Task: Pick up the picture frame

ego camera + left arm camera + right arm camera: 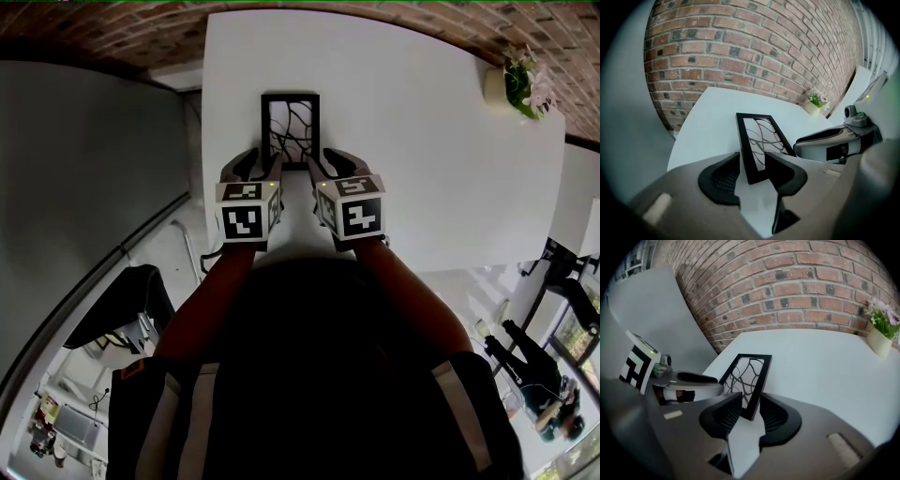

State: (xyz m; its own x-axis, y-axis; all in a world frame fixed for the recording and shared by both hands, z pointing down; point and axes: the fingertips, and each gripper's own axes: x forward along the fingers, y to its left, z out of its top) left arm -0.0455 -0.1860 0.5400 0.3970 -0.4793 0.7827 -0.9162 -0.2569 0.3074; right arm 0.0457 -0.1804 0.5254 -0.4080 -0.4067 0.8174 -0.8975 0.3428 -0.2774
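Black rectangular picture frame (pixel 291 131) with a dark branching pattern on a pale inner panel: I see it lying on the white table (pixel 422 169), at the near left part of the top, long side running away from me. I cannot tell whether its near end has left the surface.

Left gripper (pixel 260 161): in its own view (pixel 753 161) the jaws are drawn in narrow on the frame's (pixel 761 140) near left corner. The outer pad meets the frame's left edge and the inner pad covers part of the near end.

Right gripper (pixel 330 159): in its own view (pixel 750 401) the jaws stand close together on the frame's (pixel 747 373) near right corner, a pad against each side.

The two grippers sit side by side at the frame's near end, marker cubes towards me.

Surroundings: a small pale pot of green leaves and pink flowers (pixel 525 84) stands at the table's far right corner, well apart from the frame. A red brick wall (pixel 740 47) runs behind the table.
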